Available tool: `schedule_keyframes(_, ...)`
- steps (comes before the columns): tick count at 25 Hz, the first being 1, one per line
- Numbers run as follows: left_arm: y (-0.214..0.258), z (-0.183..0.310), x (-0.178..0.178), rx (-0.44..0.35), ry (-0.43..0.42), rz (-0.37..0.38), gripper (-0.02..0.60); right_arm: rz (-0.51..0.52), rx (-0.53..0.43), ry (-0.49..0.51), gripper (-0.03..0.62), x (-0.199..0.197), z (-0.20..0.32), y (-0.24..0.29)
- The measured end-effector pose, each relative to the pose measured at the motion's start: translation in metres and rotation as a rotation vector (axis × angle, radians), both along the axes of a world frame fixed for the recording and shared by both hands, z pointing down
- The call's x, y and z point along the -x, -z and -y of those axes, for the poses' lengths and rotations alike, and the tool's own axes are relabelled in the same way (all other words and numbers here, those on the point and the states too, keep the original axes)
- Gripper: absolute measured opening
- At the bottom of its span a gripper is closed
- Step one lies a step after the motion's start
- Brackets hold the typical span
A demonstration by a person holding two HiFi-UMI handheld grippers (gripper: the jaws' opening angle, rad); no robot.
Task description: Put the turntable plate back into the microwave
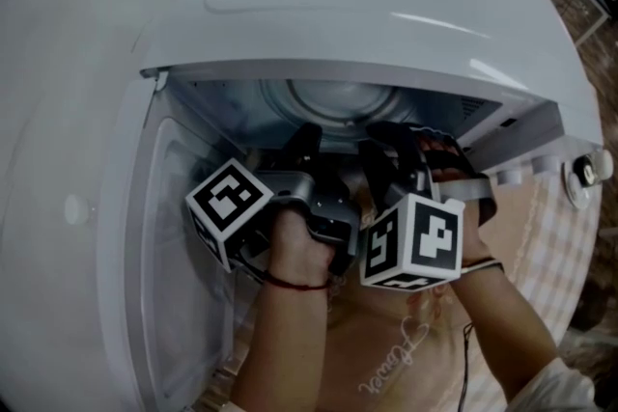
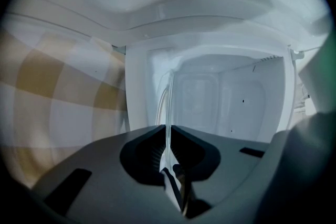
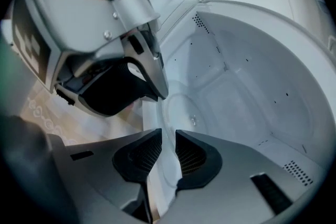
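Note:
The clear glass turntable plate [image 3: 181, 107] sits low inside the white microwave [image 1: 386, 5], and its centre hub shows. My left gripper [image 2: 169, 131] is shut on the plate's rim, which shows edge-on as a thin glass line [image 2: 168, 107] running up from the jaws. In the right gripper view the left gripper [image 3: 160, 94] holds the plate's left edge. My right gripper [image 3: 168, 139] has the near rim between its jaws, with a small gap on each side, so it is open. In the head view both grippers [image 1: 309, 145] [image 1: 386, 145] reach into the cavity, their tips hidden.
The microwave door [image 1: 164, 236] hangs open at the left. The cavity's back wall [image 2: 231, 97] and perforated side wall [image 3: 207, 34] lie close around the plate. A checked tablecloth [image 1: 555, 236] lies under the microwave. A person's forearms fill the opening in front.

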State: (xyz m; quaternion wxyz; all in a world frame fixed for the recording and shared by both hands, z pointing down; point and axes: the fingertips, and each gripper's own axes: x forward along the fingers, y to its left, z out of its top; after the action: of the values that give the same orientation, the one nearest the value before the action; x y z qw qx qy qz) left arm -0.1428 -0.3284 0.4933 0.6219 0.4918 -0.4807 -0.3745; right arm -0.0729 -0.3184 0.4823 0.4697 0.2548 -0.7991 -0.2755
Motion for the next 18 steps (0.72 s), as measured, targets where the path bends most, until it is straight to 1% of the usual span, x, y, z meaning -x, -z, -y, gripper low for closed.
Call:
schedule_keyframes(2,0.0,-0.001,-0.003,0.005,-0.002,-0.002,0.028,-0.005,-0.004,-0.002,0.097,-0.003,-0.003,0.006)
schedule_keyframes(7,-0.001,-0.002,-0.003,0.013,0.025,-0.007,0.028,-0.17,-0.113,0.042,0.095,-0.012,-0.004,0.005)
schedule_keyframes(9,0.0,-0.002,-0.003,0.007,0.039,-0.012,0.028,-0.219,-0.147,0.057,0.071,-0.013,-0.002,0.004)
schedule_keyframes(13,0.001,-0.002,-0.002,-0.01,0.065,-0.029,0.028,-0.267,-0.172,0.084,0.049,-0.012,0.0,0.001)
schedule_keyframes(18,0.0,-0.005,-0.003,-0.028,0.087,-0.046,0.028,-0.319,-0.202,0.081,0.049,-0.015,0.001,-0.003)
